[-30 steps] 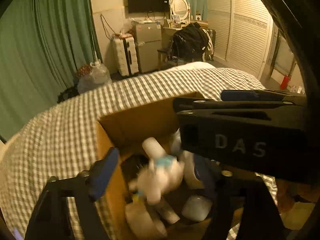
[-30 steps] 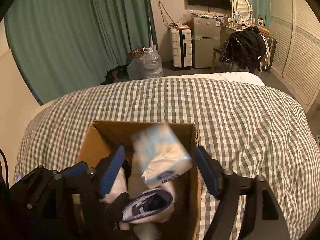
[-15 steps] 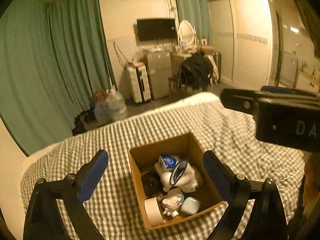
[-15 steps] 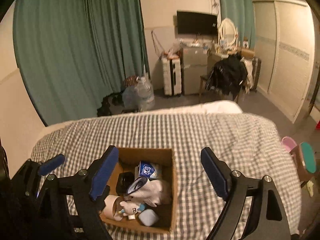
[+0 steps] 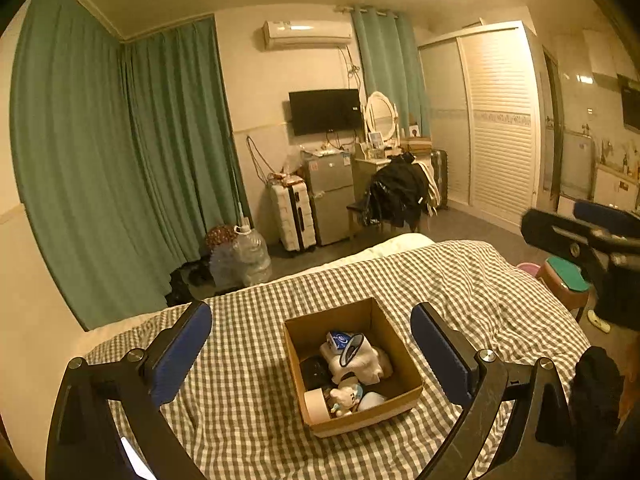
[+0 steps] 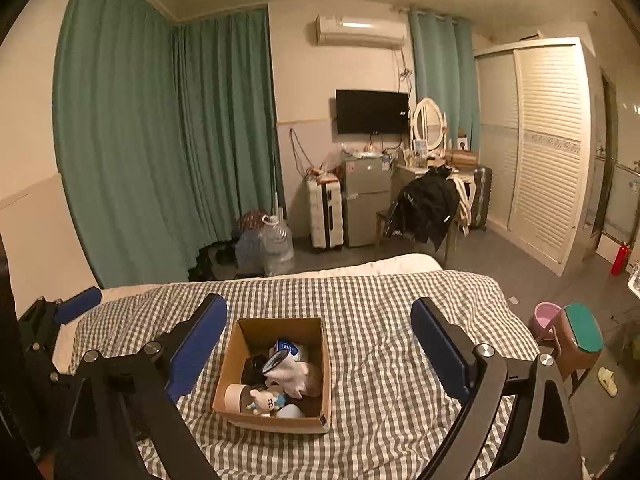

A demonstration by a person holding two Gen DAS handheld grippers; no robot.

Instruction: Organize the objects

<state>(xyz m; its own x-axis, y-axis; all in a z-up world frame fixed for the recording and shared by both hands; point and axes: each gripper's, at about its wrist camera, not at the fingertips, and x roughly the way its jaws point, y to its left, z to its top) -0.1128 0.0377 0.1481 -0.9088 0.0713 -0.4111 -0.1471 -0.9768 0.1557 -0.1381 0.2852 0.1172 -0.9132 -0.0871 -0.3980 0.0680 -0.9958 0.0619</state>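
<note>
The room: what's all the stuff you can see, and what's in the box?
cardboard box: 1, brown, open, on the bed
small toy figure: 1, white and blue, in the box, near front
tape roll: 1, pale, box's near-left corner
tissue pack: 1, blue and white, toward the box's back
checked blanket: 1, grey and white, covers the bed
curtains: green, left wall and corner
TV: 1, black, on the far wall
air conditioner: 1, white, above the TV
suitcase: 1, white, beside the small fridge
water jugs: clear, floor by the curtains
left gripper: open, above the bed
right gripper: open, above the bed
</note>
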